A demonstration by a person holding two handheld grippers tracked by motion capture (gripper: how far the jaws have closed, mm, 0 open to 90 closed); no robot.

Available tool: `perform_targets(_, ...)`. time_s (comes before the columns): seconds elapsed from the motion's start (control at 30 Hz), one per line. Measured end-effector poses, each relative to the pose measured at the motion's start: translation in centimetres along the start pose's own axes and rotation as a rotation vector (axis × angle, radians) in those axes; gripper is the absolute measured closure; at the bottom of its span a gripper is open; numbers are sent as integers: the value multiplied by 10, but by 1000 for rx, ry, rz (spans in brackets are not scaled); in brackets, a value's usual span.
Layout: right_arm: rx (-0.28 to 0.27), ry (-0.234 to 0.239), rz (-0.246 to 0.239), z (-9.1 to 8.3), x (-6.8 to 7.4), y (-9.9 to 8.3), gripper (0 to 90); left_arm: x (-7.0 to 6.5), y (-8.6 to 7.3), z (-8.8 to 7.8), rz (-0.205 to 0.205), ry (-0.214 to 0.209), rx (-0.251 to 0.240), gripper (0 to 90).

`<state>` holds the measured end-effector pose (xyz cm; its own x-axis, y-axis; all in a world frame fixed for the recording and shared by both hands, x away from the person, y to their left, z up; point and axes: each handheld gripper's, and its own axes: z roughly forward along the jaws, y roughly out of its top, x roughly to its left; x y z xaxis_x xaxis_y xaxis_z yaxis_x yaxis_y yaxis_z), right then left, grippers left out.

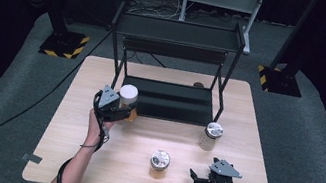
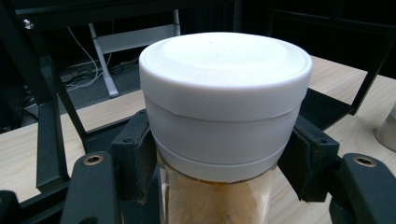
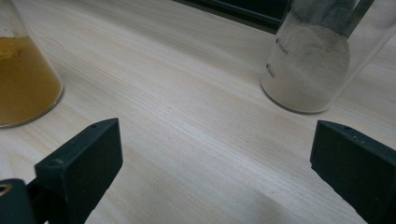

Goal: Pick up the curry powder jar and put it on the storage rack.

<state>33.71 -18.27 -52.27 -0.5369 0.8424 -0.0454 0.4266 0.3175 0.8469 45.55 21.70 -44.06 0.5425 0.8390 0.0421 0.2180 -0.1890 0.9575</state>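
Observation:
A clear jar with a wide white lid (image 1: 128, 96) and orange-brown powder inside is held at the left of the table, just in front of the black shelf. My left gripper (image 1: 122, 110) is shut on it; in the left gripper view both pads (image 2: 140, 161) press the jar (image 2: 224, 116) just below the lid. My right gripper (image 1: 196, 179) rests low near the front right of the table, jaws wide open with bare wood between them (image 3: 210, 154). A silver-lidded jar of yellow powder (image 1: 159, 164) (image 3: 23, 79) stands to its left. A silver-lidded jar of white powder (image 1: 210, 136) (image 3: 308, 70) stands beyond it.
A black two-level metal shelf (image 1: 171, 67) stands at the back of the wooden table (image 1: 87, 164), its lower tray (image 1: 169, 104) resting on the tabletop. A small dark round object (image 1: 198, 84) lies behind the shelf. Cables trail over the grey carpet at left.

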Motion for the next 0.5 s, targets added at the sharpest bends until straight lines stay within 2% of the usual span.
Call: perform_targets(0.5, 2, 2, -1, 0, 0, 0, 17, 1, 2, 7, -7, 8, -3, 350)
